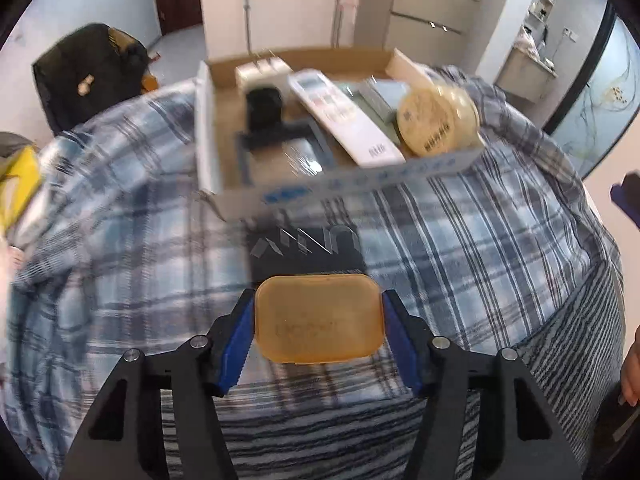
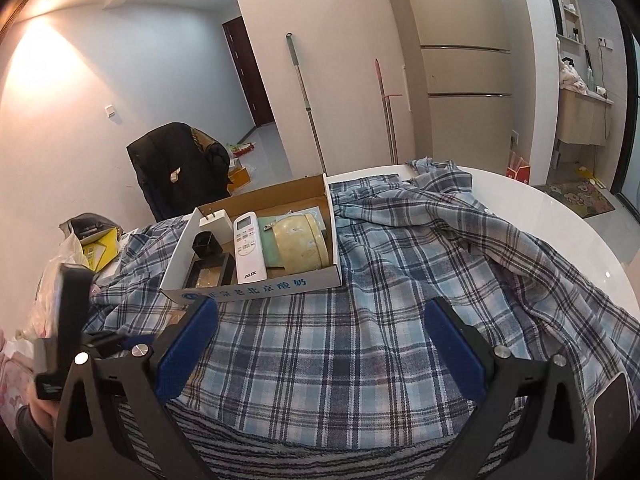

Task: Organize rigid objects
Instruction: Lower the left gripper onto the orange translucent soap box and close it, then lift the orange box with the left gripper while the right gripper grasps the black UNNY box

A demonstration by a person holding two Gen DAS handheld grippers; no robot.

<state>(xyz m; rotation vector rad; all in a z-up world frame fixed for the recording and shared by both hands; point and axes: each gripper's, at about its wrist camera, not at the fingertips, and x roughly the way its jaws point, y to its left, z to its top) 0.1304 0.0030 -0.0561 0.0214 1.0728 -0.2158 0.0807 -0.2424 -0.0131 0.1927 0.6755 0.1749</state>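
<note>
Gripping one amber case (image 1: 319,318) between the blue pads of my left gripper (image 1: 319,332), above the plaid cloth (image 1: 460,240). Only the left view shows the case. It also shows one black card (image 1: 304,250) lying flat on the cloth between case and box (image 1: 360,182); that view is motion-blurred.

My right gripper (image 2: 320,350) has its fingers spread wide, nothing between them; cloth beneath. Only this view shows the white table (image 2: 560,216) edge beyond the cloth.

Box contents, counted in the sharper right view: one remote (image 2: 249,248), one round tin (image 2: 300,246), one white plug (image 2: 214,220), one small black block (image 2: 207,245), one dark frame (image 2: 210,274), one green flat piece (image 2: 269,236) under the tin. Six items, box sitting on the cloth.

Behind the table: one black jacket (image 2: 180,168), two poles (image 2: 306,100) leaning on the wall.
</note>
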